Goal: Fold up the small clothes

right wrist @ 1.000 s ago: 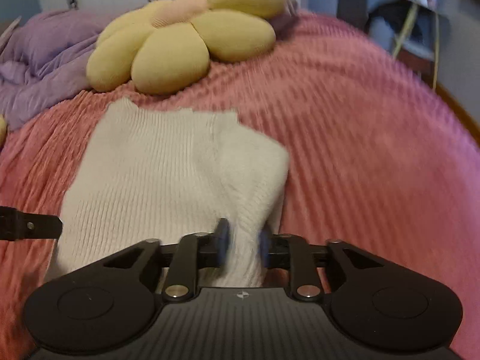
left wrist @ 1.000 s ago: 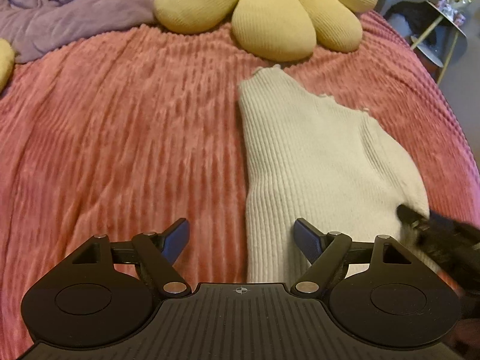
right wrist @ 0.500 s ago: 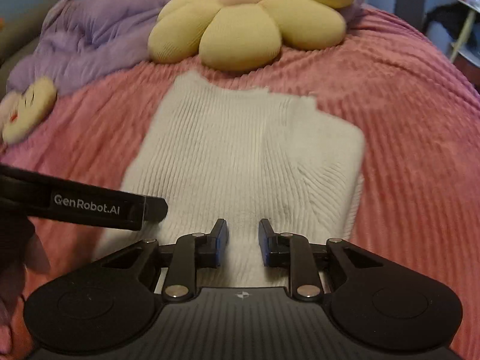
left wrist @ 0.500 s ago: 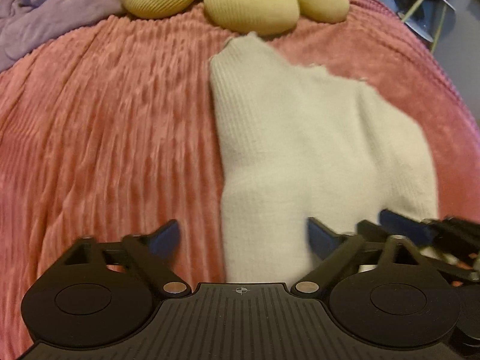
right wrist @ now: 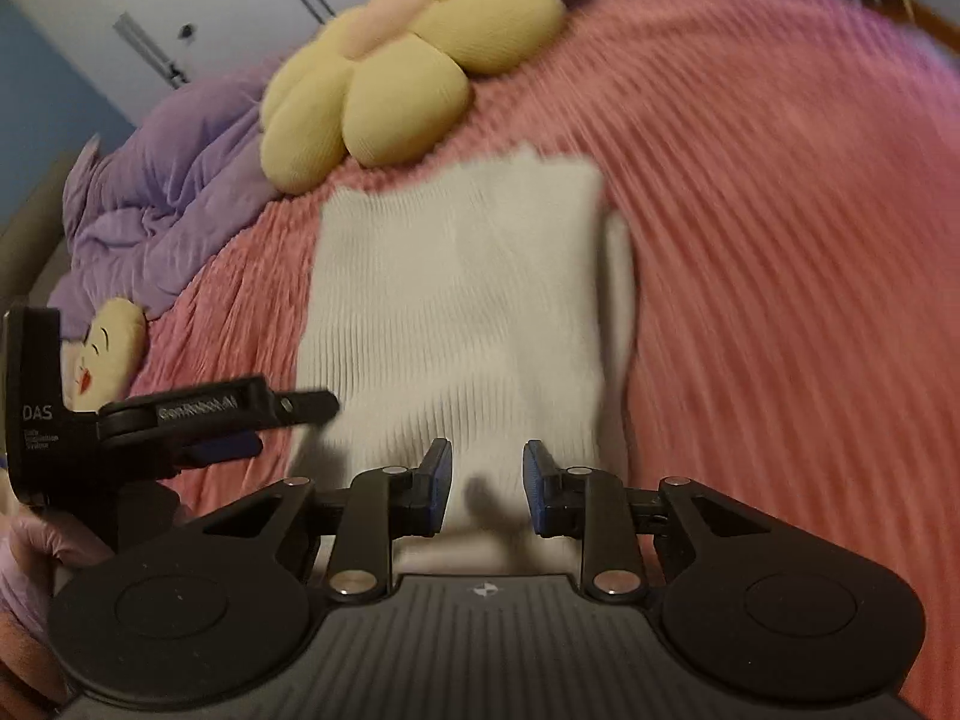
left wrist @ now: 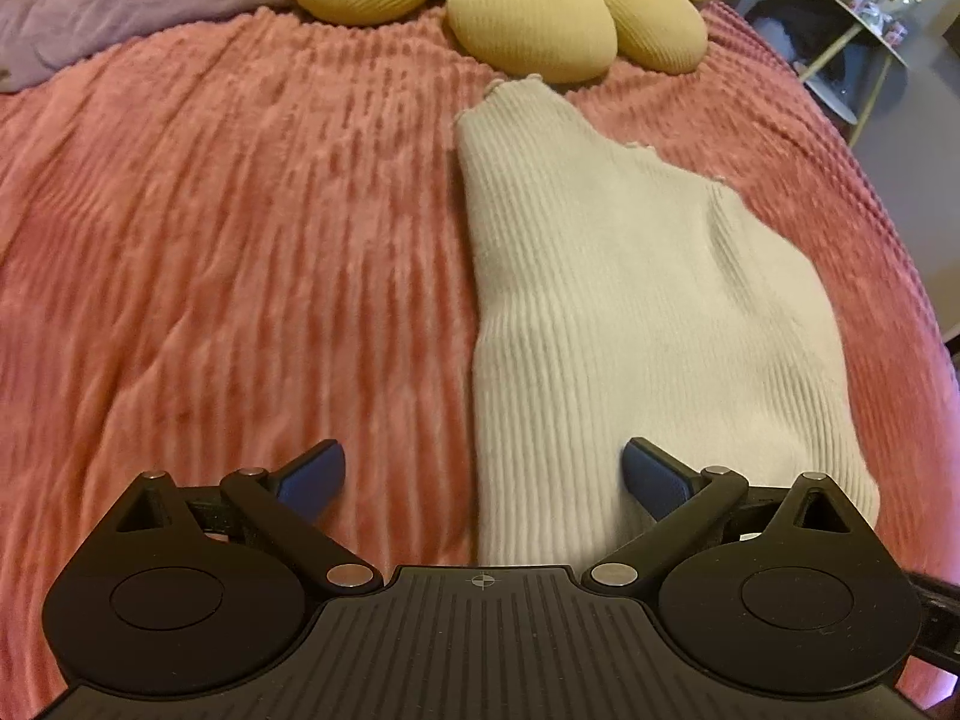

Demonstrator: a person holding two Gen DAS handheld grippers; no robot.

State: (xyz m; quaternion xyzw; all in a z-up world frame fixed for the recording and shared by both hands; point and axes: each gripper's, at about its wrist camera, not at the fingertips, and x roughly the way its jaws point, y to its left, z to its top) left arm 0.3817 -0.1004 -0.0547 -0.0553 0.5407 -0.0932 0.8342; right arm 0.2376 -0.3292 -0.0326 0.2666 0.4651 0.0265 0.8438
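1. The cream ribbed knit garment lies flat on the pink ribbed plush bedspread. Its far end sits just short of the yellow flower-shaped cushion, and its long axis runs from that cushion straight toward both grippers.
2. The left gripper has just been opening and now stands wide. It straddles the garment's left long edge near the end farthest from the cushion: one blue pad over bare bedspread, the other over knit, neither pressing on cloth.
3. The right gripper stands narrow over the middle of that same near end, its opening having shifted a little in the last moment. The pads have a gap between them and no fabric is pinched.
4. In the right wrist view the left gripper reaches in beside the garment's near left corner.
5. Judgement: the garment already looks narrowed lengthwise, so the coming fold likely carries the near hem toward the cushion. The left gripper is nearer a graspable edge; the right must shift toward the opposite corner.
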